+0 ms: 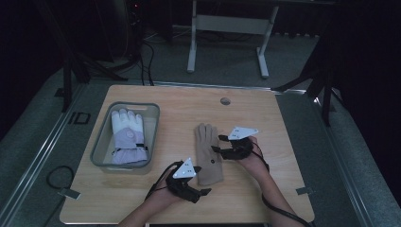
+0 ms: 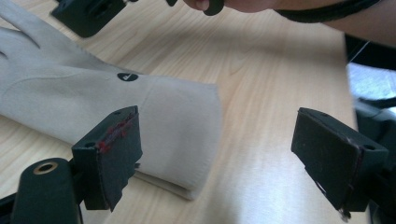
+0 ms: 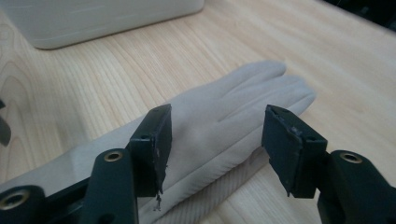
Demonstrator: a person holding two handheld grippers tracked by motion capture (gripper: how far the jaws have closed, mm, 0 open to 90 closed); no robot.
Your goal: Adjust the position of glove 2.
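Wooden surface (image 1: 265,123), lit from above, dark room around it.

Beige glove (image 1: 208,153) lies flat near the middle of the surface, fingers pointing away from the person, cuff toward the near edge. A small dark round mark (image 2: 127,76) sits on the back of it, near the cuff.

Left tool (image 1: 204,191): held low at the near edge, just beside the glove's cuff corner. In the left gripper view its jaws stand wide apart, nothing between them; the left-hand pad hangs over the cuff, the other pad over bare wood past the cuff's edge. Cannot tell whether either pad touches the cloth. Red smears show on the edge of the left-hand pad.

Right tool (image 1: 215,143): comes in from the glove's right side, at the level of the palm and finger roots. In the right gripper view the jaws are open at a middling width, straddling the glove's side edge below the fingers; the cloth passes beneath them, not pinched. Contact with the glove cannot be judged.

Grey bin (image 1: 152,113) stands on the left part of the surface, well apart from the beige glove. Inside lies a white and lilac glove (image 1: 127,137), fingers away from the person.

Both hands hold their tools from the near side, cables trailing back.
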